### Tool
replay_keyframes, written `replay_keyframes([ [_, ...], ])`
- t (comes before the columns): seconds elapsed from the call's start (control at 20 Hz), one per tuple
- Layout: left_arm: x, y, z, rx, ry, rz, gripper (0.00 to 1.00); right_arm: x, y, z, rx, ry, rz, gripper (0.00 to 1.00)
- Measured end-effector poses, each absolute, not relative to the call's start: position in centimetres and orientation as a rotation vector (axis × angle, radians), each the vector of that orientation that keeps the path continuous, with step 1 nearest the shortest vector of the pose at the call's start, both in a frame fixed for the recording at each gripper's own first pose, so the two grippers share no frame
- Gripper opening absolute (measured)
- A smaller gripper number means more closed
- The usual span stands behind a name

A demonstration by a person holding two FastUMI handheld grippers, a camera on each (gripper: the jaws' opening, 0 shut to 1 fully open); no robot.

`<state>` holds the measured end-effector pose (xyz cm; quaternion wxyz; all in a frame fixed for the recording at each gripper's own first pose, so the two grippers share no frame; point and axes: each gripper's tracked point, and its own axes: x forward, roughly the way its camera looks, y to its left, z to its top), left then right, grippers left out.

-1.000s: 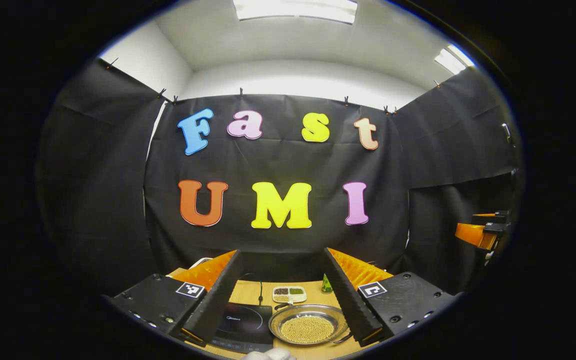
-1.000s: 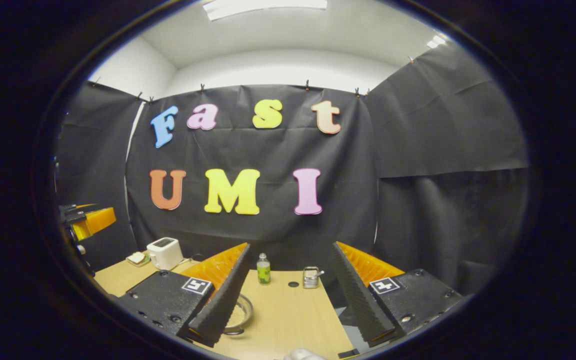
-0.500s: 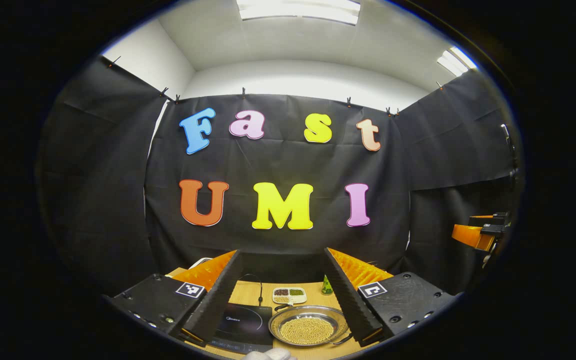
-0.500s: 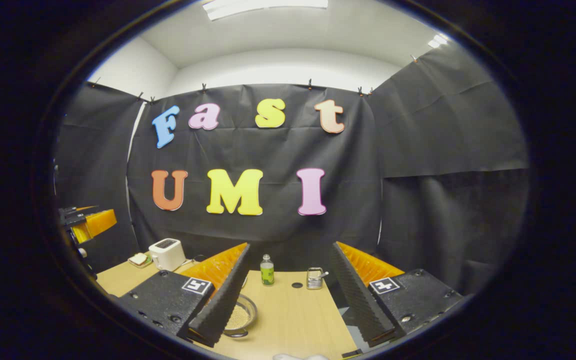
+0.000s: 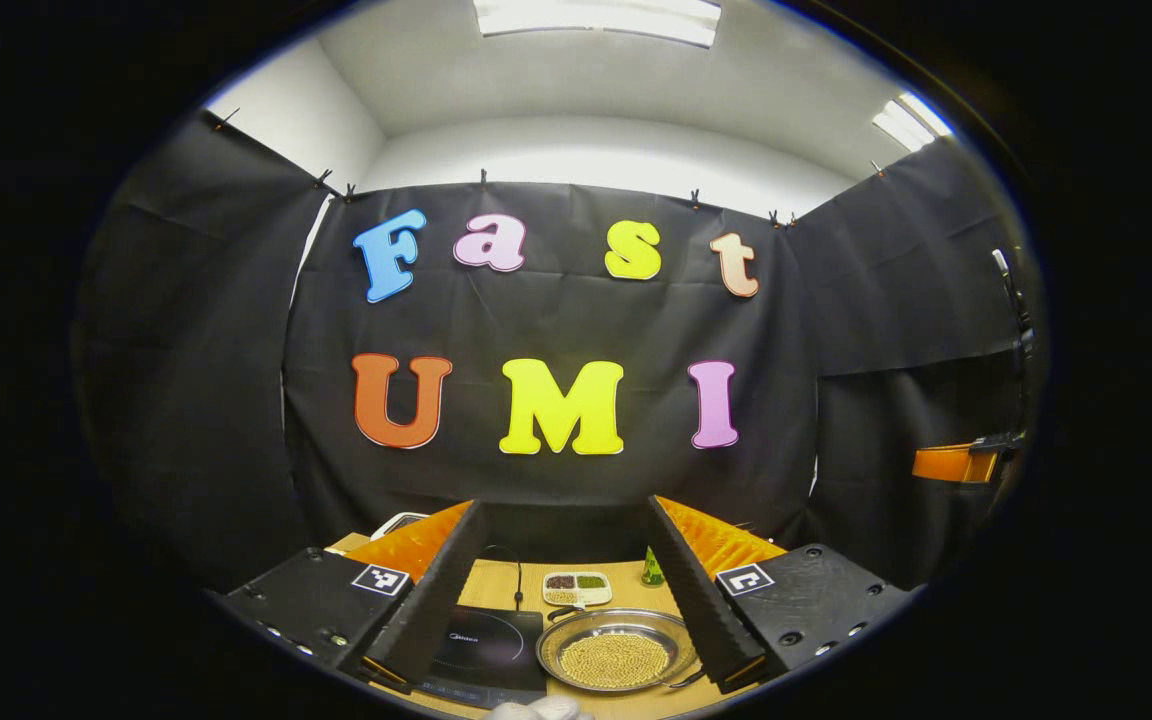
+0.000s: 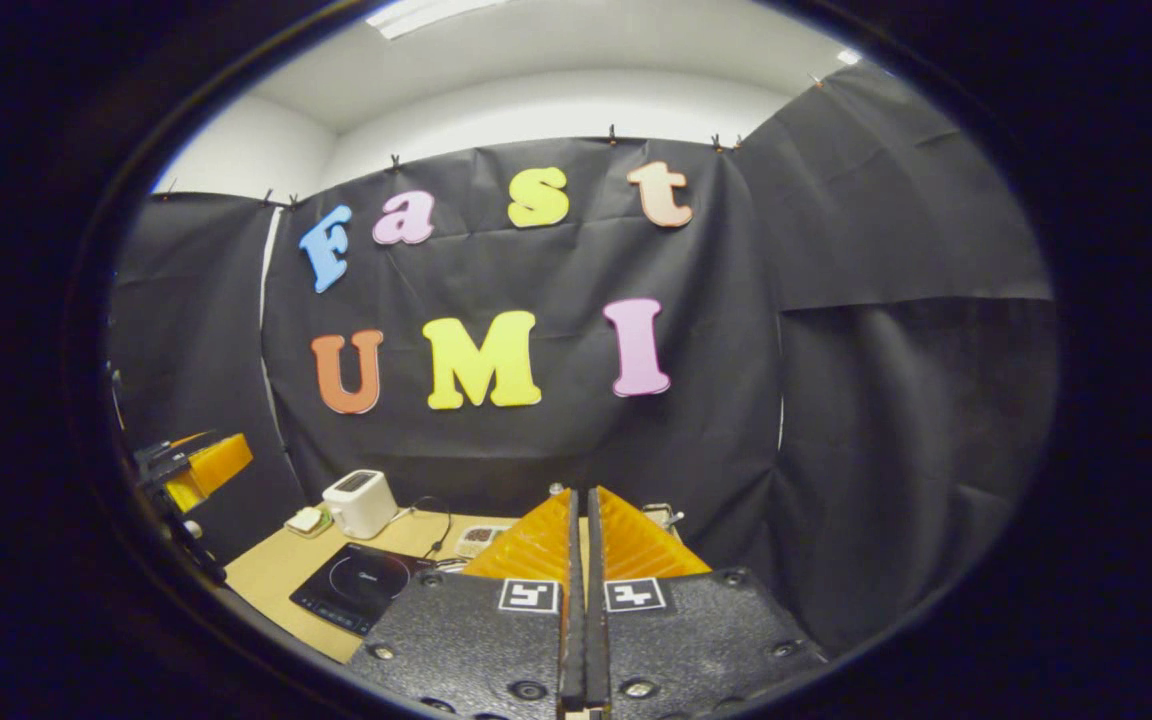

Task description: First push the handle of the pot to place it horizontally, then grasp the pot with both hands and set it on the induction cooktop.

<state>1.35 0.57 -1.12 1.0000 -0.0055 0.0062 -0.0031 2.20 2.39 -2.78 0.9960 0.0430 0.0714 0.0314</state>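
Observation:
In the left gripper view a shallow metal pot full of small yellow beans sits on the wooden table, just right of the black induction cooktop. A thin handle sticks out at the pot's front right, beside one finger. My left gripper hangs open above the table, and pot and cooktop show between its fingers. My right gripper is shut with nothing between its fingers. Its fingers hide the table ahead of them. The cooktop lies to their left.
A small divided dish and a green bottle stand behind the pot. A white toaster stands at the back left, a metal cup at the back right. Each view shows the other gripper at its edge.
My right gripper has shut its fingers and swung to the left, bringing the cooktop into its view. The left gripper has barely moved.

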Motion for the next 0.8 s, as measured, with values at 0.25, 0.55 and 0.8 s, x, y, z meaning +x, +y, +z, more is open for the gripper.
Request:
replay_keyframes([
  [0.25,1.5,1.4,-1.8,-0.013,0.022,0.001,0.95,3.3,5.0,-7.5,0.048,0.240,0.094,0.01],
  [0.55,0.9,3.1,-2.2,-0.022,0.025,0.019,0.95,3.4,10.4,-18.6,0.005,0.440,0.207,0.04],
  [0.8,-0.3,4.6,-2.8,-0.018,0.043,0.045,0.95,2.0,14.2,-27.1,-0.086,0.592,0.290,0.04],
])
